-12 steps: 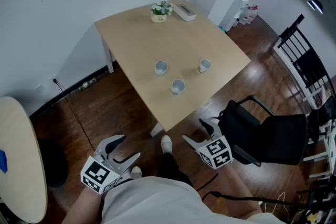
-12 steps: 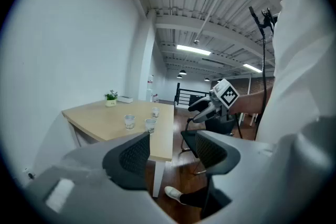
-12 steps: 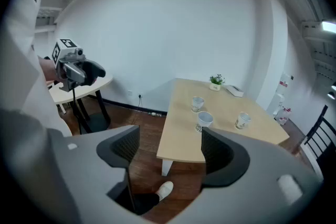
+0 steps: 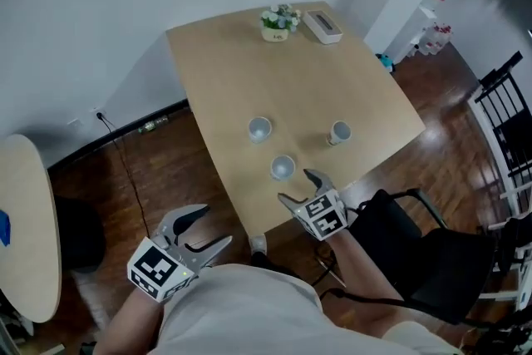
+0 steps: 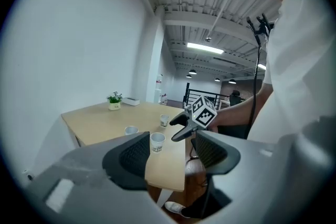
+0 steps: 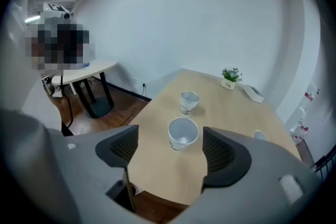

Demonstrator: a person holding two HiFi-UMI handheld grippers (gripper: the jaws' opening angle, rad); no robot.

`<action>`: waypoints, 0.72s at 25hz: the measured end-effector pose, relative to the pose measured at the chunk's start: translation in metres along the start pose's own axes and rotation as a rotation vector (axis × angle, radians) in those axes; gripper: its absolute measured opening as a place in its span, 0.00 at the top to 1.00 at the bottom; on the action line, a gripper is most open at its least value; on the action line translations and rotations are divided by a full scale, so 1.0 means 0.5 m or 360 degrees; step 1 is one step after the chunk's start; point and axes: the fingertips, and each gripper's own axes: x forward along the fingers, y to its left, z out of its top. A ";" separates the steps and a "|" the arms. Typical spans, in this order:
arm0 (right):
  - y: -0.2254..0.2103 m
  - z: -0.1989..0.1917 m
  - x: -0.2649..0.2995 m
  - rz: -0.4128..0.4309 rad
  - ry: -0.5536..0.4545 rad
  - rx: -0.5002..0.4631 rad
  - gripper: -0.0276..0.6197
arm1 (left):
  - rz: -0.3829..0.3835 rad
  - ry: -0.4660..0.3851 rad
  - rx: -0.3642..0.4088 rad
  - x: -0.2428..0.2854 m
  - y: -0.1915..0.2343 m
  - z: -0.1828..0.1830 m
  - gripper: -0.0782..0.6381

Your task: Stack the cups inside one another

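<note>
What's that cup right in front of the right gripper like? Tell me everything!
The cup is small and white, wider at the rim than the base, with faint marks low on its side. It stands upright and empty on the light wooden table, near its edge. Nothing touches it; the right gripper hovers just short of it, jaws apart.

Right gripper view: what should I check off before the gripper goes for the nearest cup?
1. Right gripper jaws apart: ok.
2. Nearest cup upright and centred between those jaws: ok.
3. Jaws around that cup: not ok, it stands beyond them.
4. Nearest cup empty inside: ok.
5. Left cup and right cup upright, apart from it: ok.
6. Left gripper open, empty, off the table: ok.
</note>
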 end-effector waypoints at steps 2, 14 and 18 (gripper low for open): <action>-0.026 -0.016 0.048 0.0058 0.0050 -0.0019 0.36 | 0.0013 -0.0010 -0.0033 0.035 0.007 0.017 0.48; -0.051 -0.045 0.212 0.0338 0.0101 -0.0153 0.37 | 0.0159 0.0071 -0.0103 0.150 0.035 0.056 0.48; -0.076 -0.029 0.185 0.0370 0.0043 -0.0151 0.38 | 0.0159 0.0063 -0.0110 0.184 0.045 0.067 0.48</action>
